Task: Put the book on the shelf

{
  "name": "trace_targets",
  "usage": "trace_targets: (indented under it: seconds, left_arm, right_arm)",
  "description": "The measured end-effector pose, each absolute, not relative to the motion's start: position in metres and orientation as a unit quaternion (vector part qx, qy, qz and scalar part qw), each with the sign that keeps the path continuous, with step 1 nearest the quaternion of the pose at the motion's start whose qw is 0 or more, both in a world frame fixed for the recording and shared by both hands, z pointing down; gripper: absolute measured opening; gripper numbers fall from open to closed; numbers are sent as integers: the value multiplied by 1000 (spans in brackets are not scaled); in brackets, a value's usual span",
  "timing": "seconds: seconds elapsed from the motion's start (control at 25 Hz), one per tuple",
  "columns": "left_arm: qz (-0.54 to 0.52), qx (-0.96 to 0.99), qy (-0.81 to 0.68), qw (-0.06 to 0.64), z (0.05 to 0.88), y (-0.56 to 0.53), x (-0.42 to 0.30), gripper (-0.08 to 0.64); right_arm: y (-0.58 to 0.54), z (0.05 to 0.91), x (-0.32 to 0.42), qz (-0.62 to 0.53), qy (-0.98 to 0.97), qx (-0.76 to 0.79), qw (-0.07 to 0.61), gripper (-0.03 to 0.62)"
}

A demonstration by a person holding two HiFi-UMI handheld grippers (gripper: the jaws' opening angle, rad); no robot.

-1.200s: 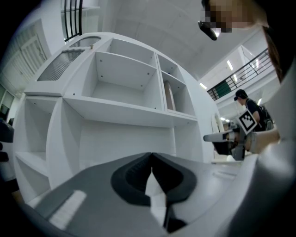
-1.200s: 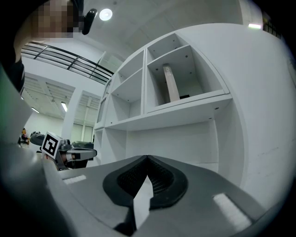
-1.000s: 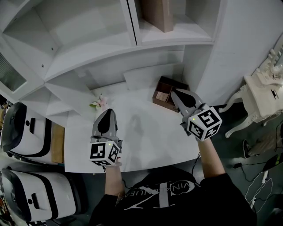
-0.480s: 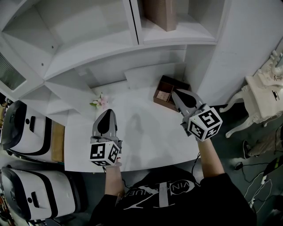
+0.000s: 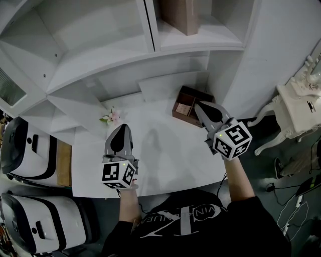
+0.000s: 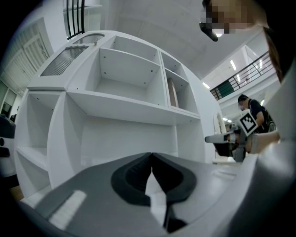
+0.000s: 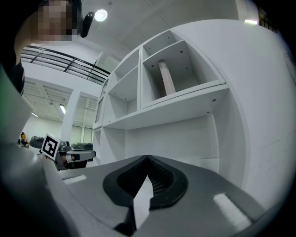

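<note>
A tan book (image 5: 178, 15) stands upright in the upper right compartment of the white shelf (image 5: 100, 60); it also shows as a thin leaning slab in the left gripper view (image 6: 172, 92) and the right gripper view (image 7: 166, 78). My left gripper (image 5: 122, 127) hovers over the white table (image 5: 160, 165), shut and empty, its jaws closed tip to tip (image 6: 151, 155). My right gripper (image 5: 197, 105) is also shut with nothing in it (image 7: 147, 158), its tips just over the near edge of a brown box (image 5: 188, 104). Both point toward the shelf.
A small pink flower sprig (image 5: 111, 117) lies on the table by the left gripper. White-and-black cases (image 5: 27, 148) sit on the floor at the left. An ornate white side table (image 5: 297, 108) stands at the right. Each gripper sees the other beside it (image 6: 226, 139) (image 7: 69, 155).
</note>
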State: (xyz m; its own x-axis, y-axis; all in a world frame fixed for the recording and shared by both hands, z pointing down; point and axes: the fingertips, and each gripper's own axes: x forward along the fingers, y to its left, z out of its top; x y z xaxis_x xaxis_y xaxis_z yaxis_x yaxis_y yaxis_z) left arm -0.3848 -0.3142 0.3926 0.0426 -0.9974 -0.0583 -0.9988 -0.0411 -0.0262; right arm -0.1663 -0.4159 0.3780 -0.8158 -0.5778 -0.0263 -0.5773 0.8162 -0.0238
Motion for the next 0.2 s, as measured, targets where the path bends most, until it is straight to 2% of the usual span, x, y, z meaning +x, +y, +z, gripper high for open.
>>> trace_targets:
  seconds: [0.2]
  left_arm:
    - [14, -723, 690, 29, 392, -319, -384, 0]
  right_arm:
    - [-420, 378, -164, -10, 952, -306, 19, 6]
